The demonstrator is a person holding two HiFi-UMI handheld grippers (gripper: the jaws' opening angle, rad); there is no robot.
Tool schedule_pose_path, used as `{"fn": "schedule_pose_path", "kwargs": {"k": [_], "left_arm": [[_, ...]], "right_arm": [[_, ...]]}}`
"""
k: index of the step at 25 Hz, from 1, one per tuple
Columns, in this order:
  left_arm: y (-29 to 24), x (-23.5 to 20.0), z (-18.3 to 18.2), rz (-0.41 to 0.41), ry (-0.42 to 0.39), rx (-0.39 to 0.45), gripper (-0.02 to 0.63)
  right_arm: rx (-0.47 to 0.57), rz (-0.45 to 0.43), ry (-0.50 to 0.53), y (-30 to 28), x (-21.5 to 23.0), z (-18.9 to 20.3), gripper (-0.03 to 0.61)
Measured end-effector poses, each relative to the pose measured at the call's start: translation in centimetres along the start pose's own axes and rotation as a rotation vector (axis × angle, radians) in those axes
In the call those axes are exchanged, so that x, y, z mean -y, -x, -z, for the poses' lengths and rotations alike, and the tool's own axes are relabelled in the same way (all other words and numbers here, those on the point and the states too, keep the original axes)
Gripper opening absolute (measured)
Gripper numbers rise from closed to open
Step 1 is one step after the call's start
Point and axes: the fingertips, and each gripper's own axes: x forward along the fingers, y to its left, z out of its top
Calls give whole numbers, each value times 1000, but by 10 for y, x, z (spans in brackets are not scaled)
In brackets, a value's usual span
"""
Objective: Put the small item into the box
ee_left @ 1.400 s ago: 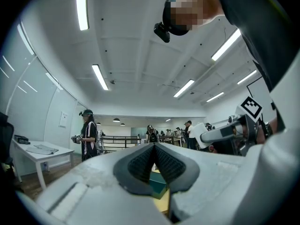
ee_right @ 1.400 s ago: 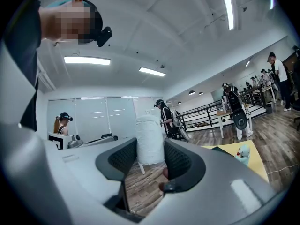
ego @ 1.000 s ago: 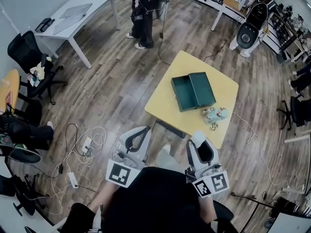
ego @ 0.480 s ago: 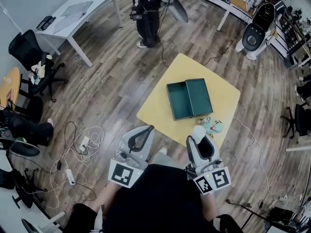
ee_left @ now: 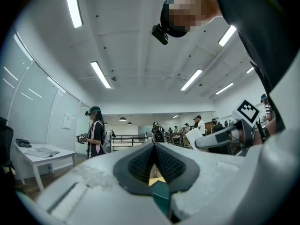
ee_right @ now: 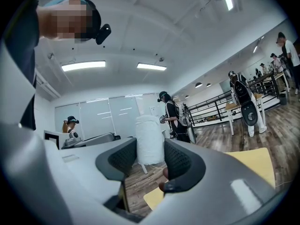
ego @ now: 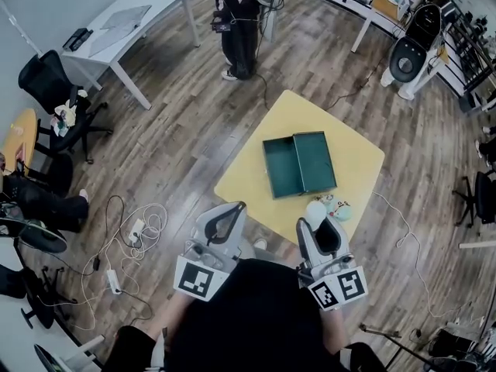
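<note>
Plainly the white roll (ee_right: pixel 150 137) stands upright, clamped in right gripper (ee_right: pixel 150 154) jaws; left gripper (ee_left: pixel 153 150) jaws together

Standing person (ego: pixel 239 25) near white desk (ego: pixel 116 33); cables (ego: pixel 143 225) on floor.

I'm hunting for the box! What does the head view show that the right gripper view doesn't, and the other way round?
Only the head view shows the open green box and floor cables. Only the right gripper view shows ceiling lights. Both show the yellow table and the white item clamped in the right gripper.
</note>
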Motion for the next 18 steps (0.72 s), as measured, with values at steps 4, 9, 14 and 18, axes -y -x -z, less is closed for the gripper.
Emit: {"fn": "schedule_pose_path", "kwargs": {"k": [4, 9, 14, 18], "left_arm": [[-5, 3, 2, 6, -10, -12, 2], [-12, 6, 4, 8, -32, -28, 2], [-19, -11, 11, 1, -12, -37, 2], [-35, -16, 14, 26, -10, -38, 2]], "right_arm": [[7, 7, -17, 0, 7, 1, 184], [-4, 4, -43, -2, 18, 9, 184], [-10, 7, -37, -17, 19, 13, 184], [-7, 34, -48, -26, 32, 10, 184]]}}
